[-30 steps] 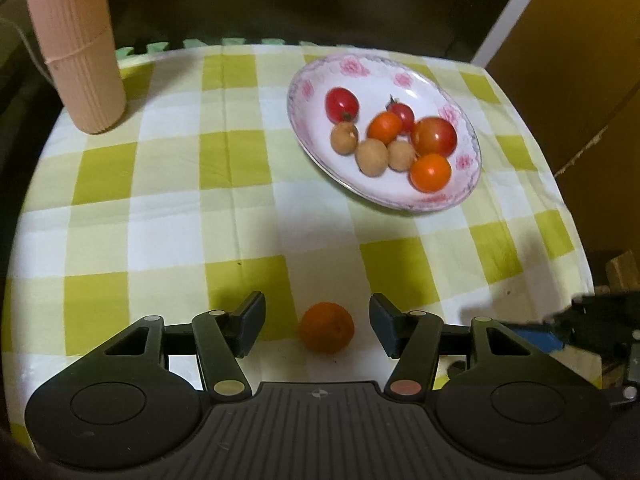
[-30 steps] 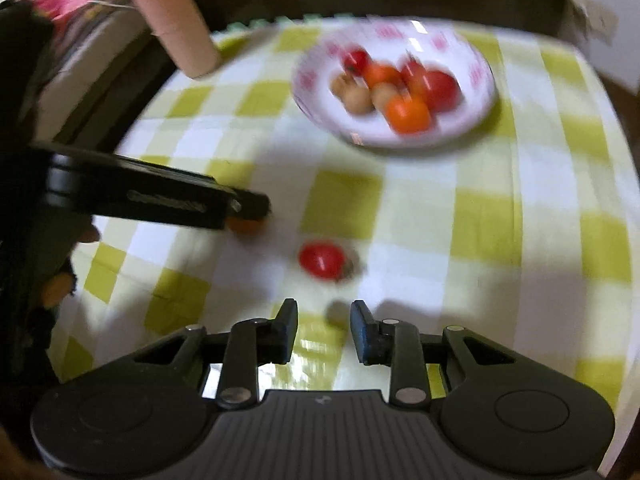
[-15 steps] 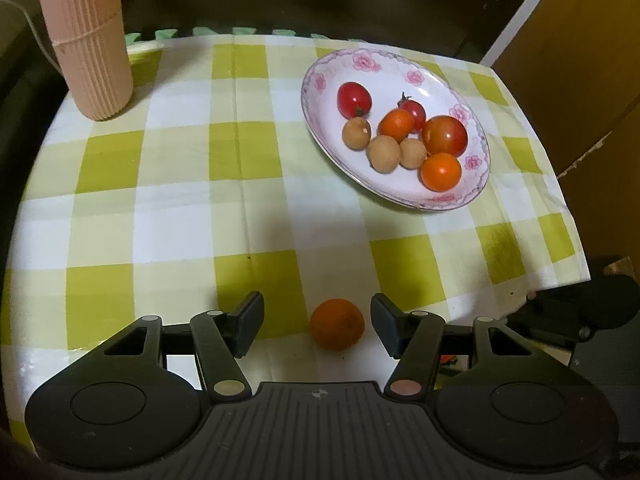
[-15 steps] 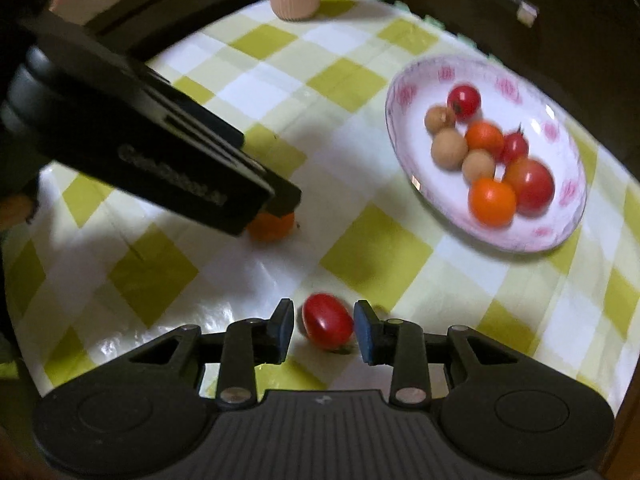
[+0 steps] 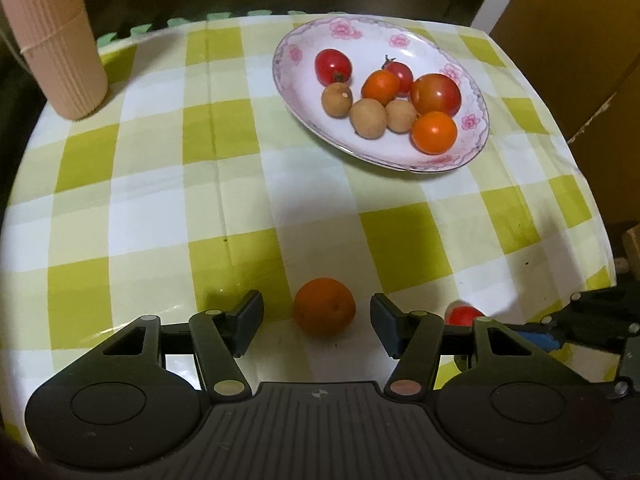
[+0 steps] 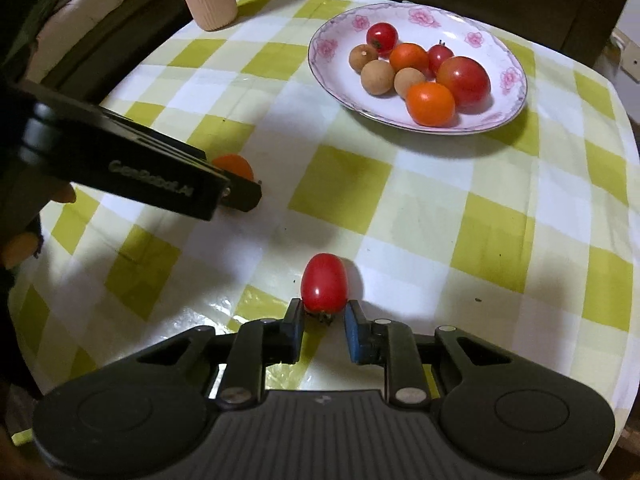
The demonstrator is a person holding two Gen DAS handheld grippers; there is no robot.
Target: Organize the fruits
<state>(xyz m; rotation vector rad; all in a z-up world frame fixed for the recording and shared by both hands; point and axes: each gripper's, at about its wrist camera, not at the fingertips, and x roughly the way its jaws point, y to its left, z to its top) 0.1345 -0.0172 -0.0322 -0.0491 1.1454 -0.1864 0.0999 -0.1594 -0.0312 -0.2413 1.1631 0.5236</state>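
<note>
A small orange fruit [image 5: 324,306] lies on the checked cloth between the spread fingers of my left gripper [image 5: 317,322], which is open and not touching it. It peeks out behind the left gripper in the right wrist view [image 6: 234,166]. A red cherry tomato [image 6: 324,283] lies on the cloth with its near end between the tips of my right gripper [image 6: 325,318], whose jaws stand narrow at its sides; I cannot tell if they press it. It also shows in the left wrist view [image 5: 464,315]. A flowered white plate [image 5: 298,84] holds several tomatoes, oranges and brown longans.
A ribbed pink cup [image 5: 52,40] stands at the far left corner of the table. The yellow-green checked cloth [image 5: 160,184] covers the table. A brown cabinet [image 5: 576,32] stands beyond the right edge. The left gripper's body [image 6: 132,172] reaches over the table's left side.
My right gripper has moved up to the red tomato, which now sits between its fingertips. The left gripper has stayed around the orange fruit, still open.
</note>
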